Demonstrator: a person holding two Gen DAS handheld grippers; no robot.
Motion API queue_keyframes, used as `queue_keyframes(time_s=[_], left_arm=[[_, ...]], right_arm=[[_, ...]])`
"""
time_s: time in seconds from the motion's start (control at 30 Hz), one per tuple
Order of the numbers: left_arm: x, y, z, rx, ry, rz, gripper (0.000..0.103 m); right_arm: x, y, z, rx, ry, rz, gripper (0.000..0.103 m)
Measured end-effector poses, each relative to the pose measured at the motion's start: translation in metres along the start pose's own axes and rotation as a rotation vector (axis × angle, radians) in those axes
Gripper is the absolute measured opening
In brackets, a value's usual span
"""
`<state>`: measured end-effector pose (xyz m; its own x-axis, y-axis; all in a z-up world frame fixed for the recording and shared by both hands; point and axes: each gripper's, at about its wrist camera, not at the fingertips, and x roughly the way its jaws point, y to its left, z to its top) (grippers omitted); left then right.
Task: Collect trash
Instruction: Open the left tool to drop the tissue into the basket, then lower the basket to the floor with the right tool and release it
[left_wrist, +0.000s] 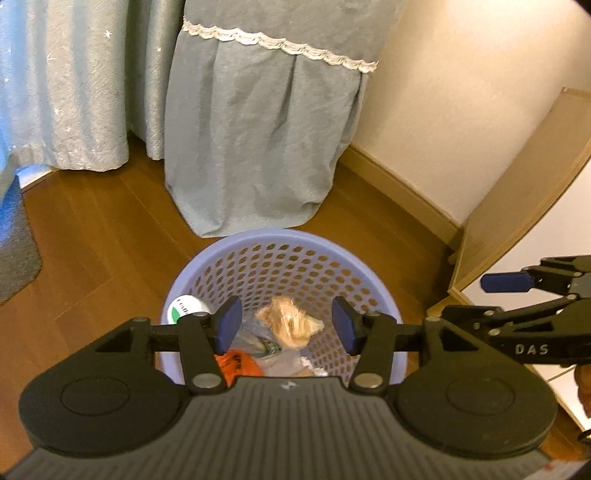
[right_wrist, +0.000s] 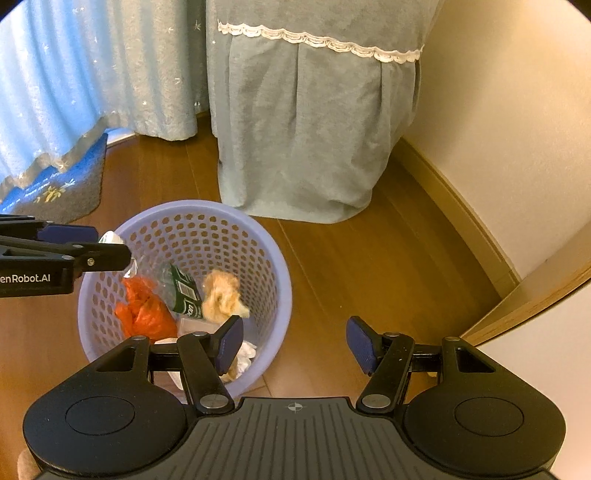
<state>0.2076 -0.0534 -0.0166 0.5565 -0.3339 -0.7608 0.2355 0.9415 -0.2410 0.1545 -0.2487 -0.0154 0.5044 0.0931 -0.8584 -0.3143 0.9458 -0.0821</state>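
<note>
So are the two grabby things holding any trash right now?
No. The left gripper hangs over the purple basket with nothing between its fingers. The right gripper is open and empty too. The trash lies in the basket.

Wooden floor (right_wrist: 351, 258) bears the lilac basket (right_wrist: 273, 266); grey mat (right_wrist: 74, 192) nearby.

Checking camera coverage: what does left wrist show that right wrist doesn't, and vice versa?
Left wrist only: the left gripper head-on, jaws open over the basket with nothing between them; the right gripper seen from the side; a white cabinet panel at right.

Right wrist only: the right gripper head-on, open and empty, beside the basket over bare floor; a blue patterned mat; white crumpled paper inside the basket's near wall.

Both: purple basket holding an orange bag, tan crumpled paper and a dark green wrapper; grey-blue curtains.
</note>
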Motion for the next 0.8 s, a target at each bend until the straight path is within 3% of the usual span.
queue_keyframes(time_s=[0.23, 0.8], left_arm=[[-0.001, 0.002, -0.004, 0.035, 0.032, 0.042, 0.051], [-0.032, 0.033, -0.022, 0.017, 0.089, 0.175, 0.097]], right_arm=[[0.001, 0.003, 0.000, 0.012, 0.006, 0.022, 0.059], [0.008, 0.038, 0.004, 0.000, 0.035, 0.101, 0.059]])
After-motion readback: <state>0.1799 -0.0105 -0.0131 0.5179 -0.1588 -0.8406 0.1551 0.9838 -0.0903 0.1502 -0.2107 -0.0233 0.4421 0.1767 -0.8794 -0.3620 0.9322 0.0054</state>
